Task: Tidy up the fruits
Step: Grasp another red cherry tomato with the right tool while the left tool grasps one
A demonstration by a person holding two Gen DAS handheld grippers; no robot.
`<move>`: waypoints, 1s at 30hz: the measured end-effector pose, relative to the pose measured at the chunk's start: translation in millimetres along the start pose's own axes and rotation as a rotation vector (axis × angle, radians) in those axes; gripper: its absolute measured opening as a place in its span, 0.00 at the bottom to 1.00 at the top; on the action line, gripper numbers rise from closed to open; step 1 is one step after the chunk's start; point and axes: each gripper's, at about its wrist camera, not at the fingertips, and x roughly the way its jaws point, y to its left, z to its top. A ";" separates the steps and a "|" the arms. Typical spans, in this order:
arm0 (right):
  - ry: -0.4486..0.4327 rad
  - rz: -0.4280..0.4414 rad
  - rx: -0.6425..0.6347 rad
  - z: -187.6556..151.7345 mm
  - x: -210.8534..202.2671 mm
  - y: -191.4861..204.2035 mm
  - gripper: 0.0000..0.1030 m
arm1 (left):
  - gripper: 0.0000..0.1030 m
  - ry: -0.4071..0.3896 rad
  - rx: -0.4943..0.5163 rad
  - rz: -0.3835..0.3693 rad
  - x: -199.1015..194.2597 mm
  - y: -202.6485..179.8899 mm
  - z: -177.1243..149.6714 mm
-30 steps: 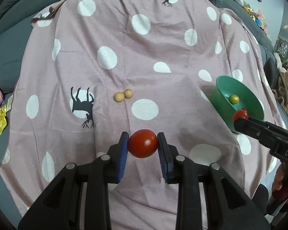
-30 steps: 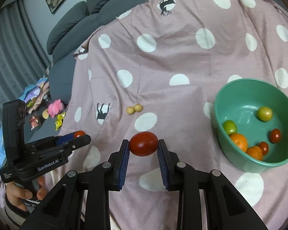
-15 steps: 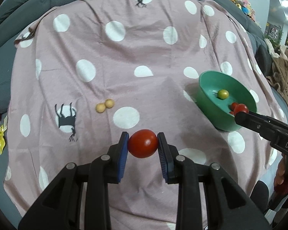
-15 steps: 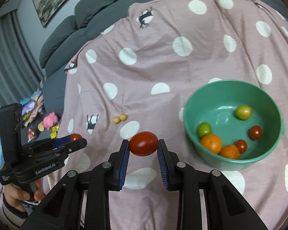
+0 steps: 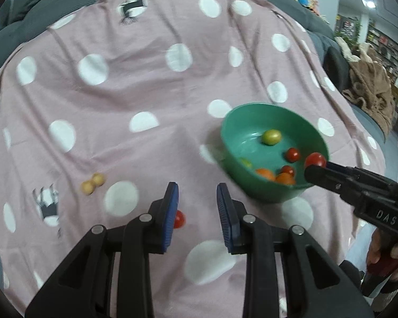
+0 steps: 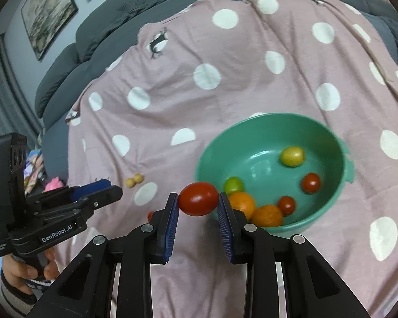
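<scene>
Beside the green bowl [image 6: 342,143], the right tongs [image 6: 198,204] are gripping a red tomato [image 6: 198,198] between their blue pads, hovering at the bowl's near rim. Inside the bowl are lying two oranges [image 6: 267,215], small red tomatoes [image 6: 311,182] and green-yellow fruits [image 6: 292,156]. The left tongs [image 5: 198,206] are standing parted, holding nothing, above a small red tomato [image 5: 178,219] on the pink dotted blanket [image 5: 135,92]. Two yellow fruits [image 5: 92,182] are touching each other farther left.

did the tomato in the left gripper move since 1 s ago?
Yes. The left gripper is open now, and the tomato sits below on the pink cloth, short of the green bowl.
</scene>
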 end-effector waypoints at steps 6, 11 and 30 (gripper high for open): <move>-0.013 -0.027 0.032 4.3 -2.1 -19.0 0.30 | 0.30 0.005 -0.130 -0.092 19.8 24.4 17.9; 0.002 0.027 0.002 3.7 9.4 -10.2 0.30 | 0.37 0.073 -0.254 -0.012 40.2 87.0 -1.8; 0.204 0.184 -0.140 0.9 137.6 63.5 0.30 | 0.38 0.188 -0.301 0.163 154.9 155.3 5.0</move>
